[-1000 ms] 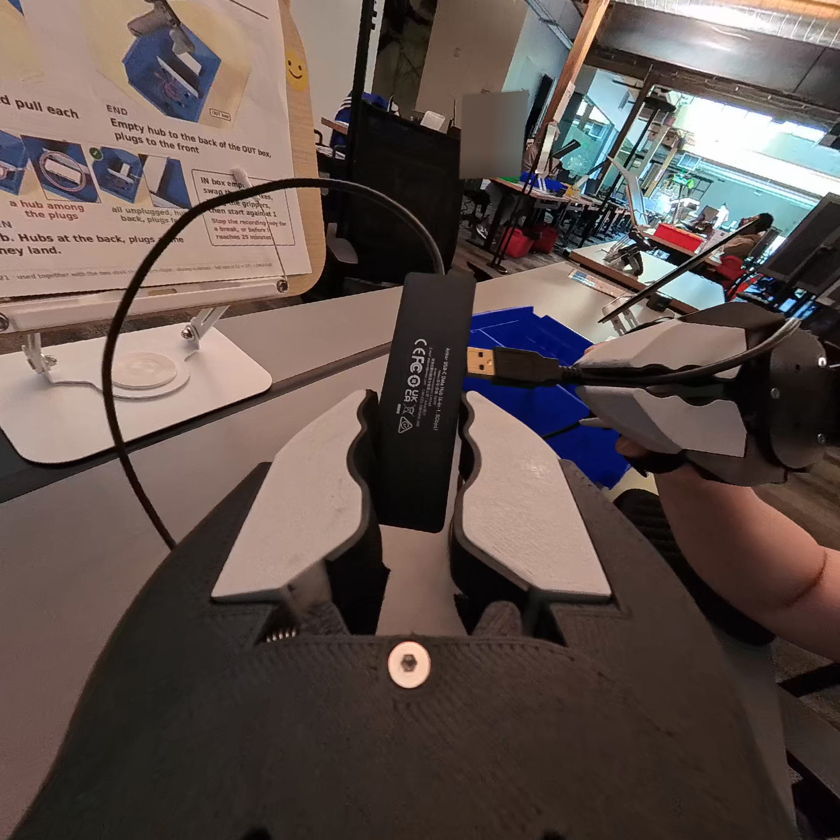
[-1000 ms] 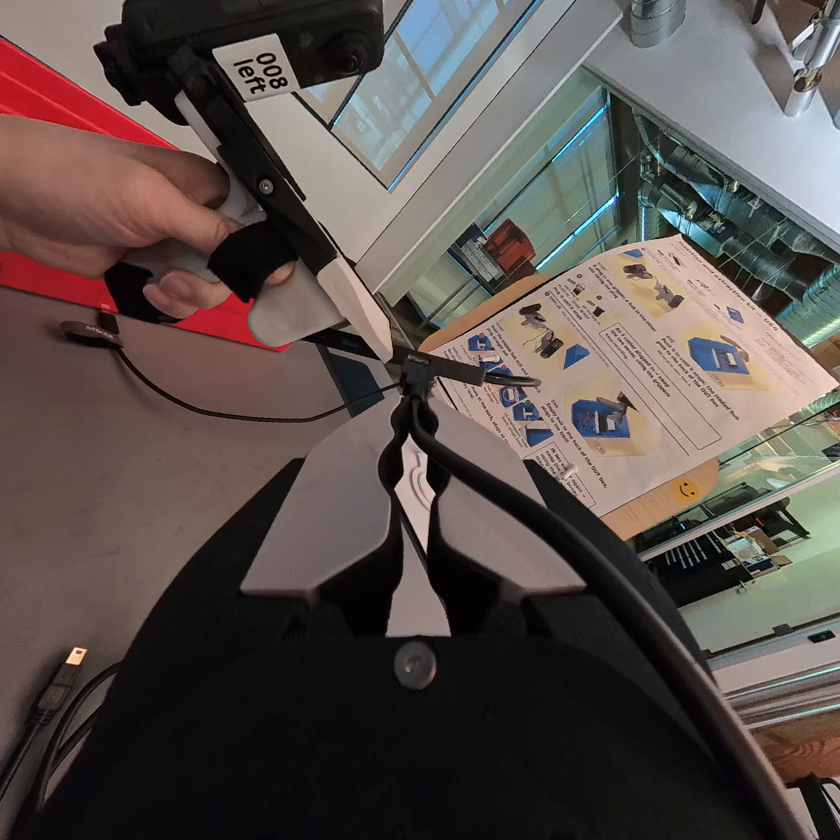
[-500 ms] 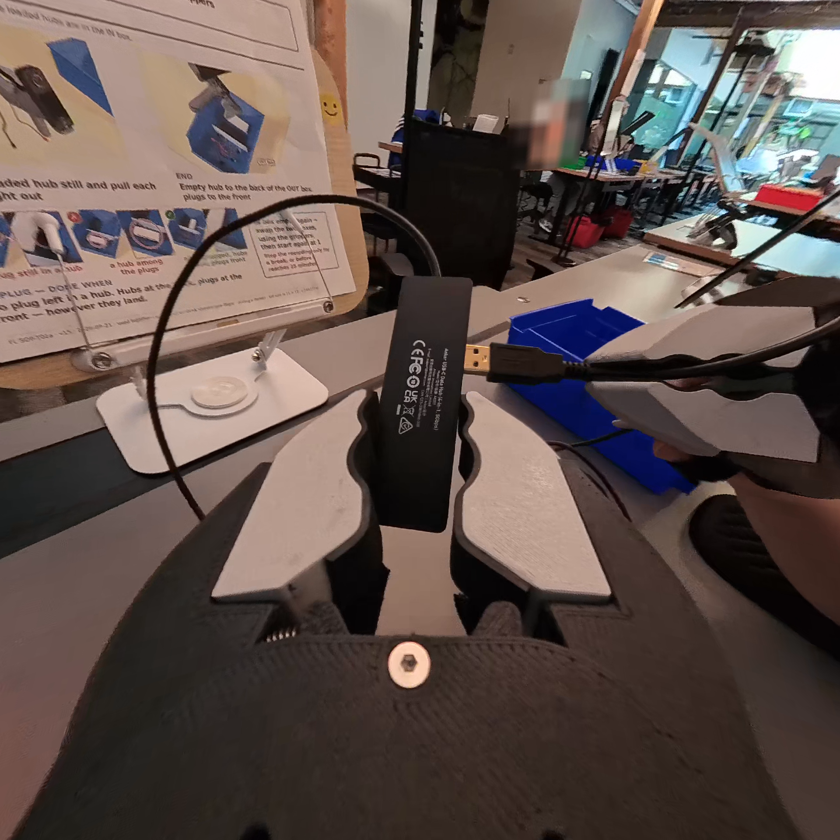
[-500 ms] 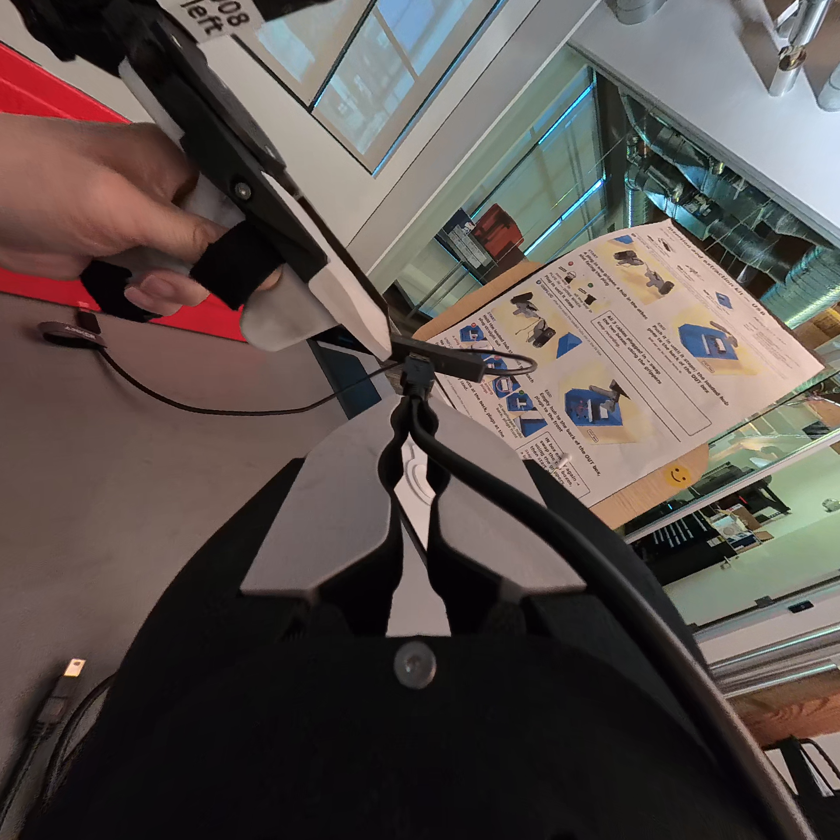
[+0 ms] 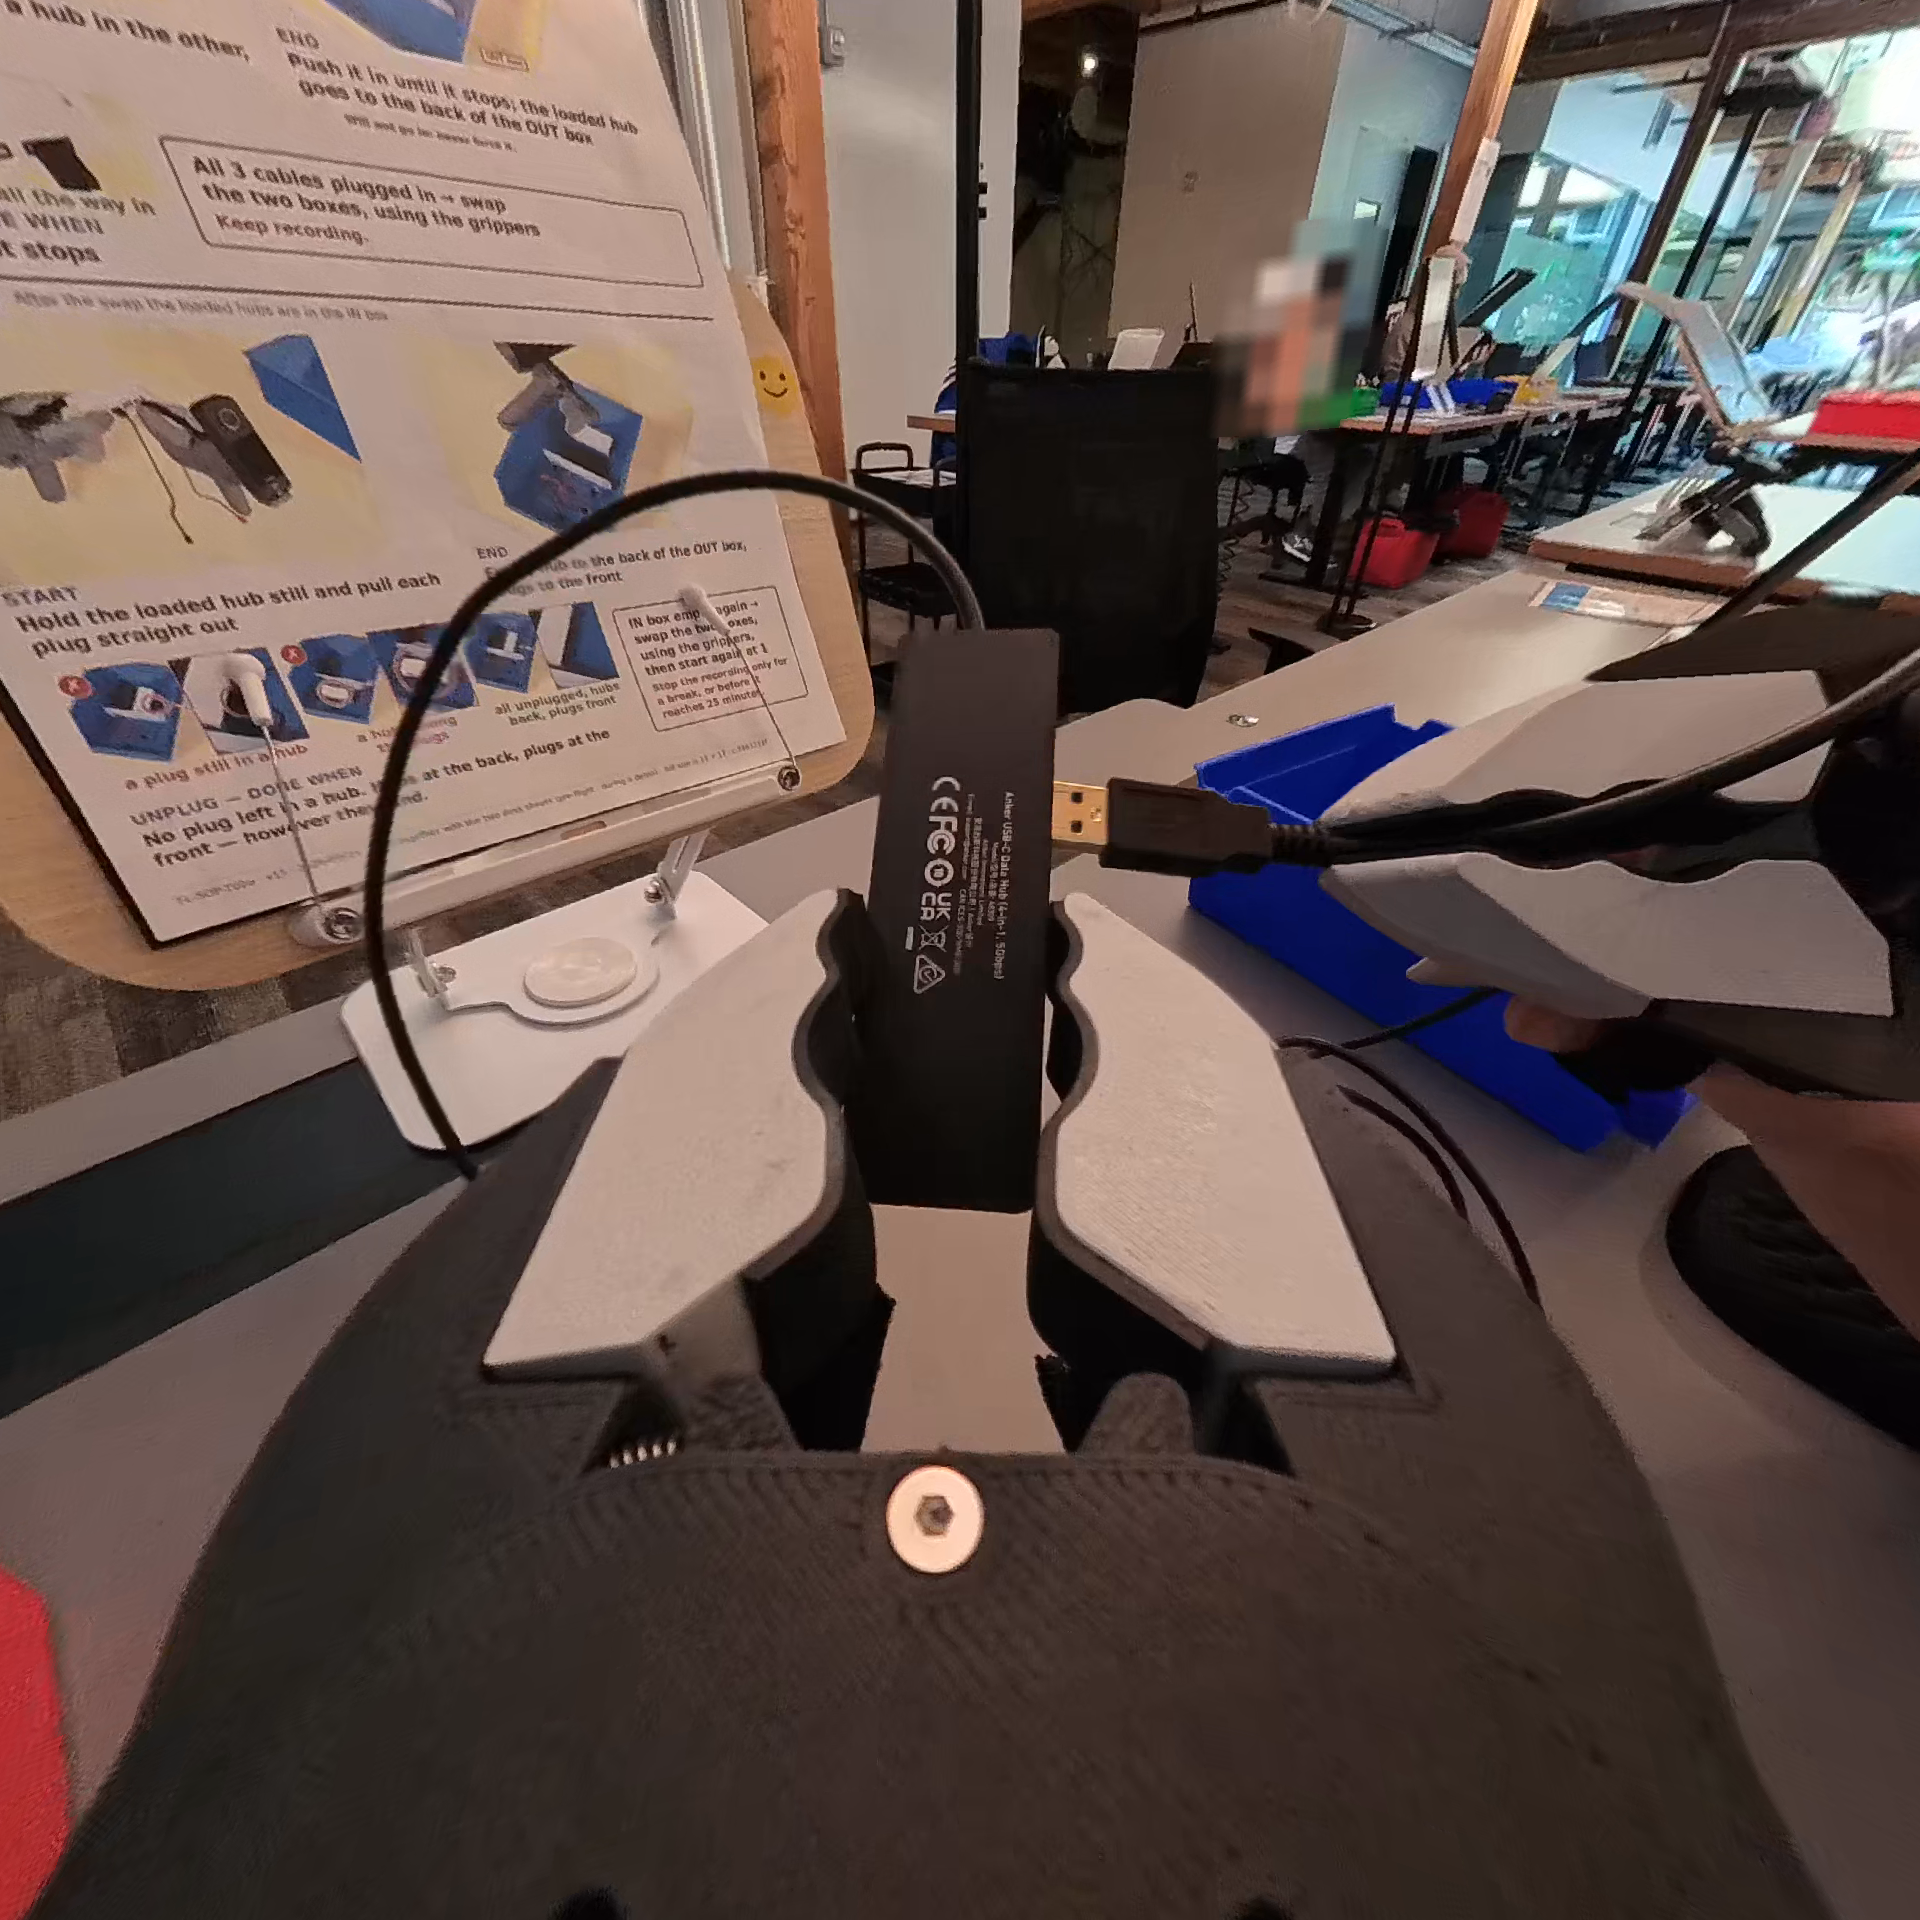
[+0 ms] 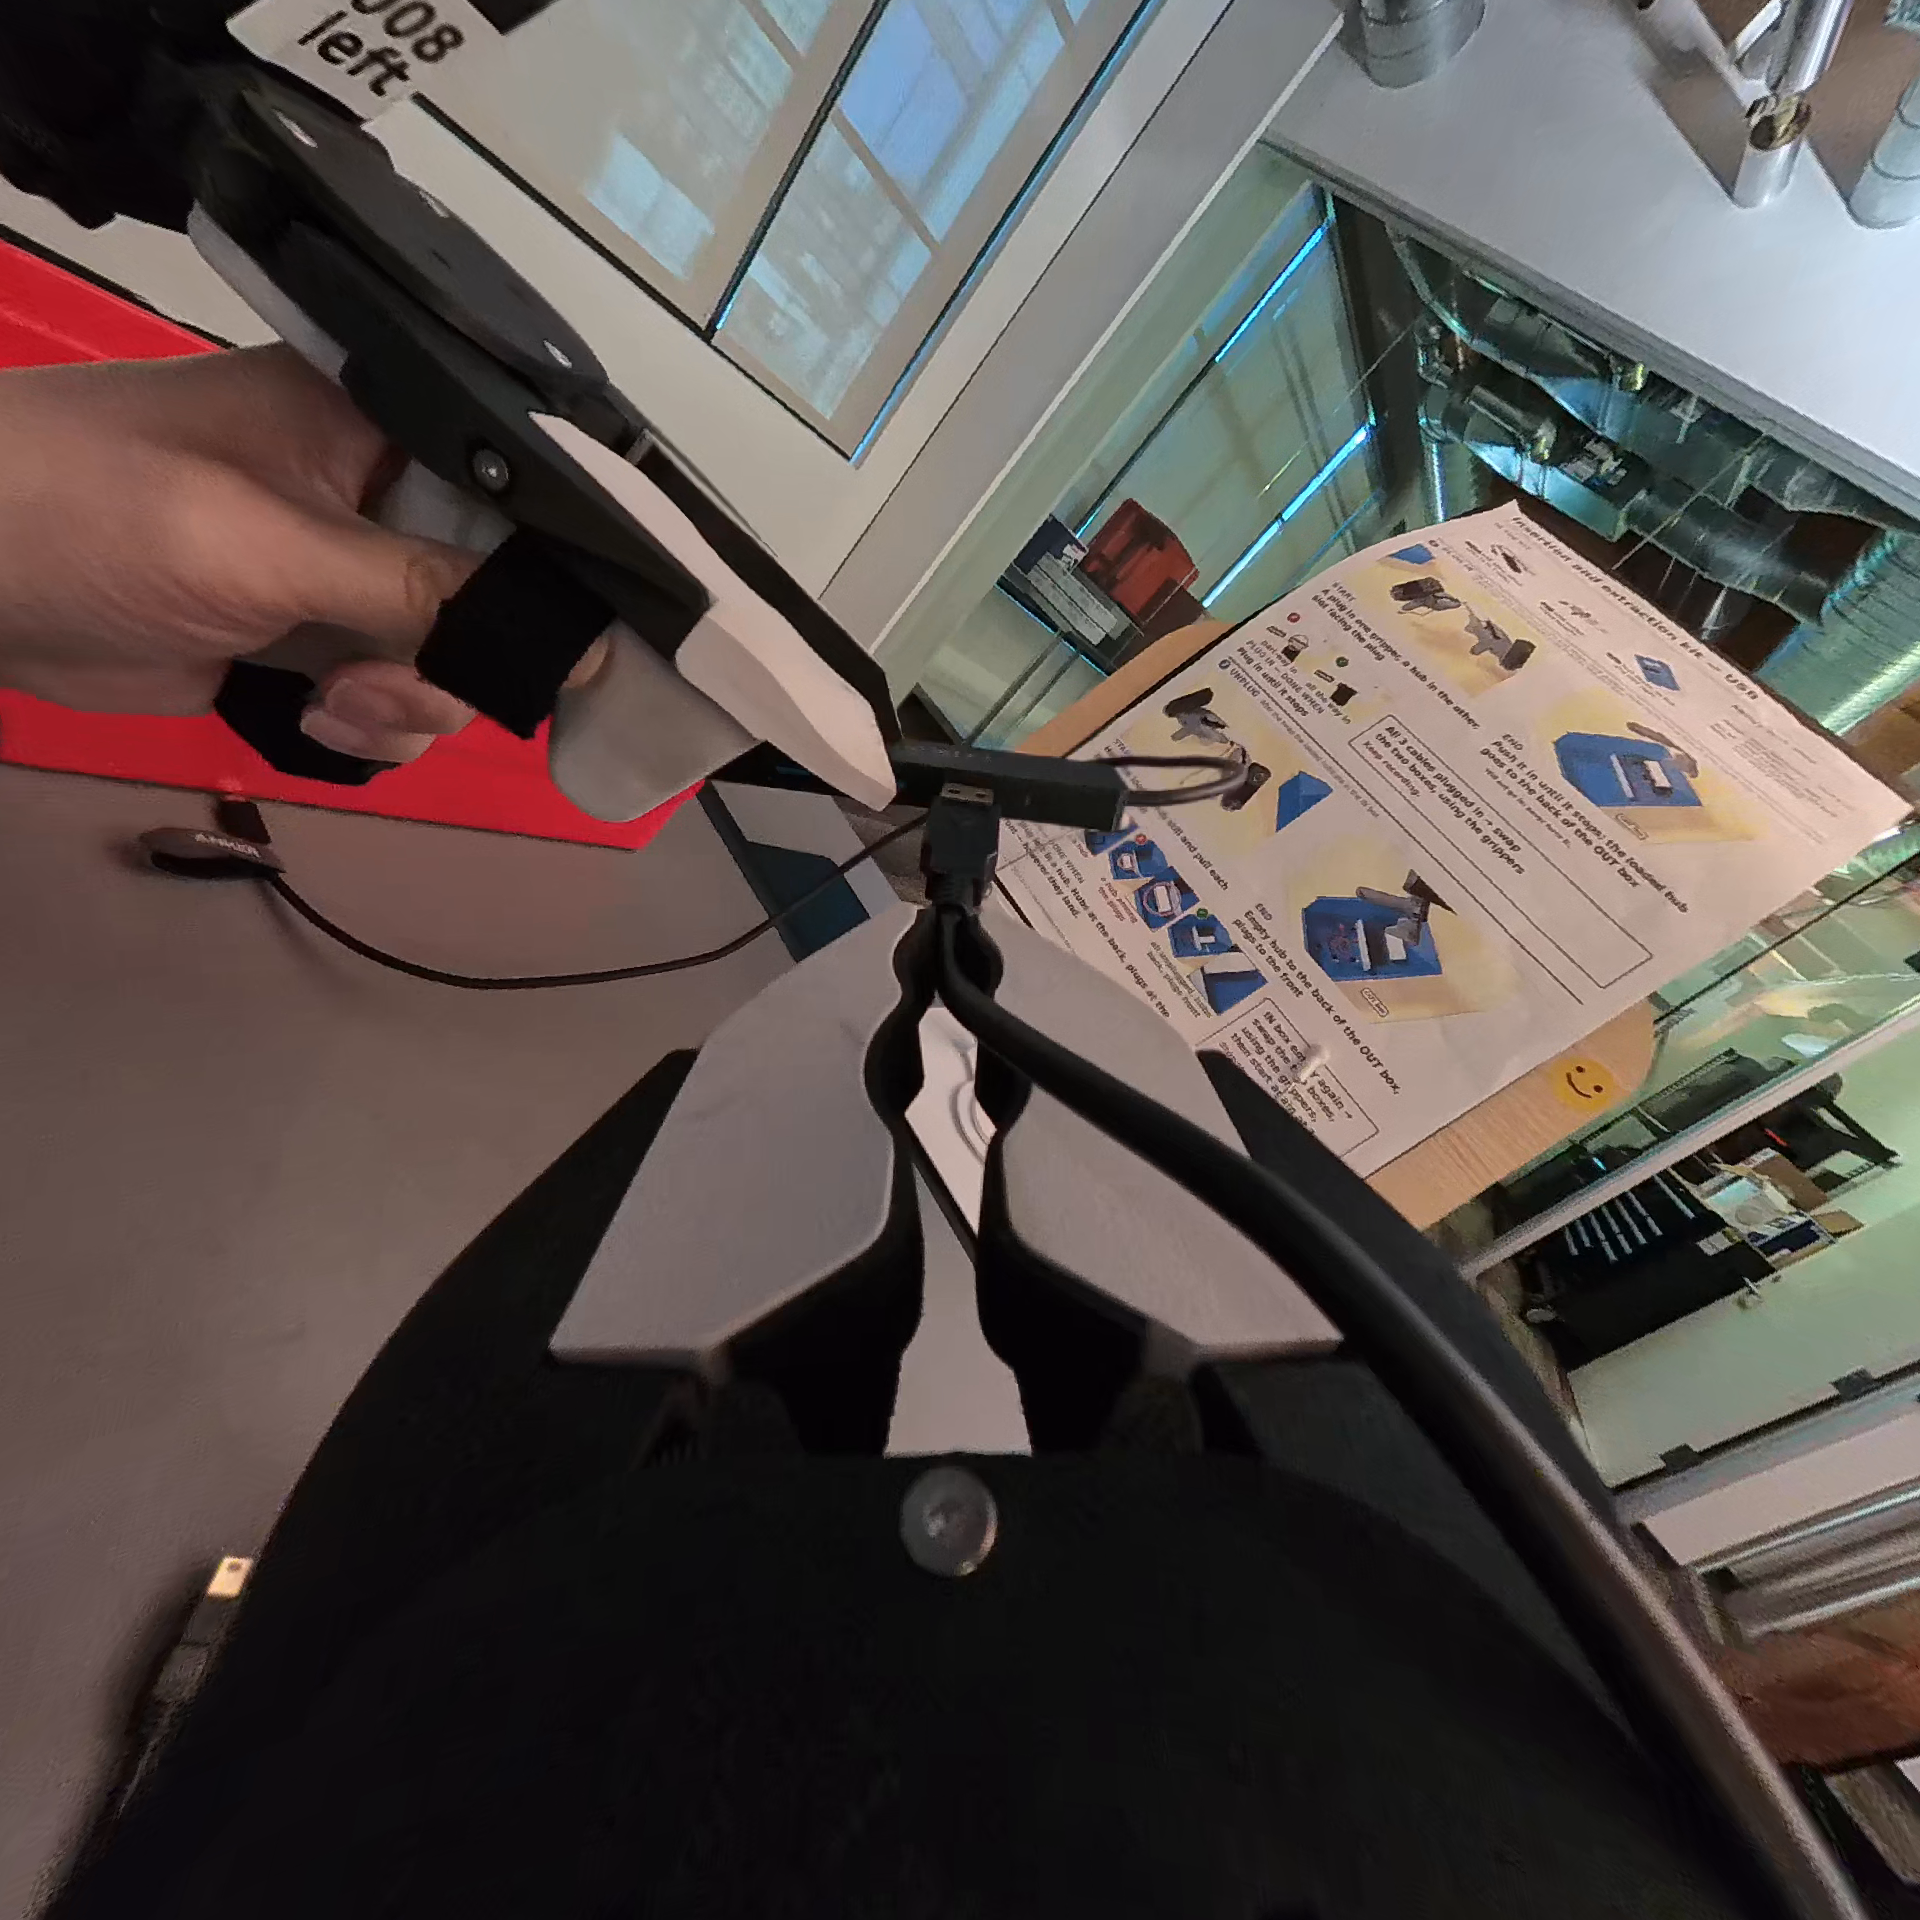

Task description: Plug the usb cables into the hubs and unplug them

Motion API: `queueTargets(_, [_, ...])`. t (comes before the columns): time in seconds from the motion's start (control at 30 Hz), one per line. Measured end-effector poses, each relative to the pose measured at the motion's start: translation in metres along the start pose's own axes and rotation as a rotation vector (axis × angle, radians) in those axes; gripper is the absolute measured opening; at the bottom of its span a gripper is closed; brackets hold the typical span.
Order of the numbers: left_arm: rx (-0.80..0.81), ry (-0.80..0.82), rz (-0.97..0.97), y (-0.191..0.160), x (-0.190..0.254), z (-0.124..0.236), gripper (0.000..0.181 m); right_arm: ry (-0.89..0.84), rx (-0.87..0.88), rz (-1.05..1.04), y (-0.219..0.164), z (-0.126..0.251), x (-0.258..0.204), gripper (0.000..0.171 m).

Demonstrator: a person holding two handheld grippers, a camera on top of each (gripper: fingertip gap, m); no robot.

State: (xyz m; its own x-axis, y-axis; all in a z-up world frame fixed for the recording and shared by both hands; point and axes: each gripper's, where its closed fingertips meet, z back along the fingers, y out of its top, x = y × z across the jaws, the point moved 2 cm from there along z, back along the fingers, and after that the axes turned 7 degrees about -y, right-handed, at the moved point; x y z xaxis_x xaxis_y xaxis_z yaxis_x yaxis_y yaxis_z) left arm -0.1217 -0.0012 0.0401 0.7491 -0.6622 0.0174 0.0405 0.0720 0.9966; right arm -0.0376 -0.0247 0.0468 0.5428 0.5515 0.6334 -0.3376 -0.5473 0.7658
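Observation:
My left gripper (image 5: 945,925) is shut on a flat black USB hub (image 5: 961,894), held upright, its thin cable (image 5: 416,831) looping up and left. My right gripper (image 6: 945,935) is shut on the black cable (image 6: 1195,1132) just behind a USB-A plug (image 6: 956,842). In the left wrist view the plug (image 5: 1174,828) comes from the right with its gold tip (image 5: 1075,812) at the hub's right edge; most of the tip still shows. In the right wrist view the plug tip meets the hub (image 6: 1008,779) from below, beside the left gripper's fingers (image 6: 790,707).
A blue bin (image 5: 1382,914) sits on the grey table right of the hub. An instruction sheet on a white stand (image 5: 540,987) stands behind. A red bin (image 6: 343,769), another hub plug with cable (image 6: 208,857) and a loose USB plug (image 6: 223,1579) lie on the table. My right fingertips sit around 7 centimeters from my left ones.
Both grippers shifted together against the background. The plug has closed in on the hub's right edge, with its gold tip now touching or just entering it.

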Motion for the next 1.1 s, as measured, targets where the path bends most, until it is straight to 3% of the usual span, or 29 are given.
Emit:
queueTargets(0.27, [-0.034, 0.135, -0.204, 0.000, 0.005, -0.002, 0.037, -0.001, 0.000, 0.003, 0.004, 0.001, 0.000, 0.004])
queueTargets(0.73, [0.083, -0.029, 0.065, 0.003, 0.009, -0.003, 0.033, -0.014, 0.075, 0.023, 0.013, 0.006, 0.005, 0.005])
queueTargets(1.1, [0.144, -0.041, 0.094, 0.009, 0.012, 0.001, 0.033, -0.019, 0.109, 0.019, 0.018, 0.008, 0.007, 0.005])
